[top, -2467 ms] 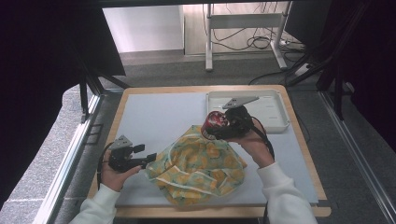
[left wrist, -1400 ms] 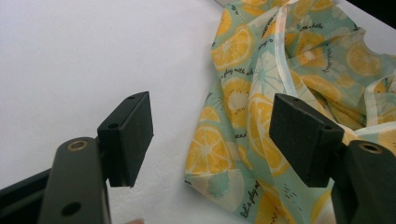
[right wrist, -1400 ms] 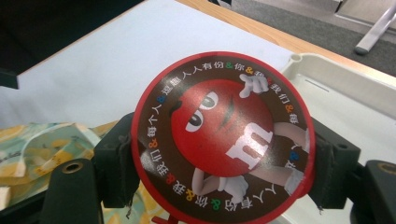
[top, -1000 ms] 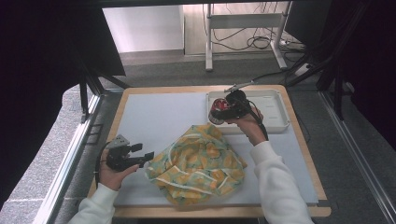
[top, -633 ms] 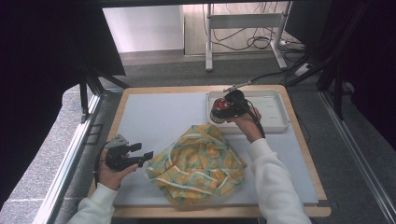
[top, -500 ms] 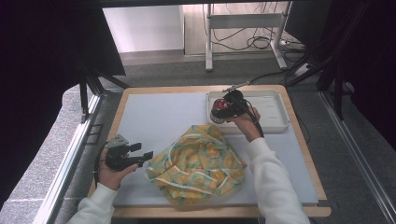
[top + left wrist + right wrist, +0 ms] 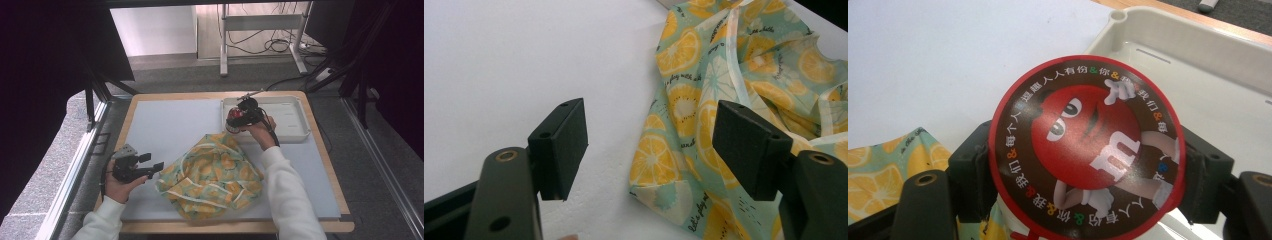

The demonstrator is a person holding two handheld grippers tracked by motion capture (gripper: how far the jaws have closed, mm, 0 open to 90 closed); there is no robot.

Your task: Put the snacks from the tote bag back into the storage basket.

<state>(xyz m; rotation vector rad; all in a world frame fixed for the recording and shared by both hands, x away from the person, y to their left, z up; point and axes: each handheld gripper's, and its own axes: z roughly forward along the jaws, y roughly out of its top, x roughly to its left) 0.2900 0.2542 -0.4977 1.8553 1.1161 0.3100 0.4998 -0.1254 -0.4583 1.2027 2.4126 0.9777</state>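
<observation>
- High view, the right gripper [image 7: 239, 119] sits at about one o'clock from the table's middle, over the near-left corner of the white tray [image 7: 292, 131].
- Its jaws stand wide apart and are clamped on a round candy tub [image 7: 235, 118], one pad on each side of it.
- Right gripper view: the tub's [image 7: 1085, 152] lid faces the camera, with a red rim, a brown ring of lettering and a red cartoon figure in the middle; the black jaws press its sides at nine and three o'clock.
- Behind the tub, the white tray [image 7: 1198, 65] lies from twelve to three o'clock, and its corner post is at twelve.
- A lemon-print cloth bag [image 7: 212, 177] lies crumpled on the white mat [image 7: 165, 125] at six o'clock from the tub, with its top edge near the gripper.
- The left gripper [image 7: 150, 166] rests at eight o'clock on the table, just beside the bag's left edge.
- Left gripper view: the left gripper's jaws are wide open with nothing between the pads; the bag [image 7: 724, 100] lies beyond them, from one to five o'clock.
</observation>
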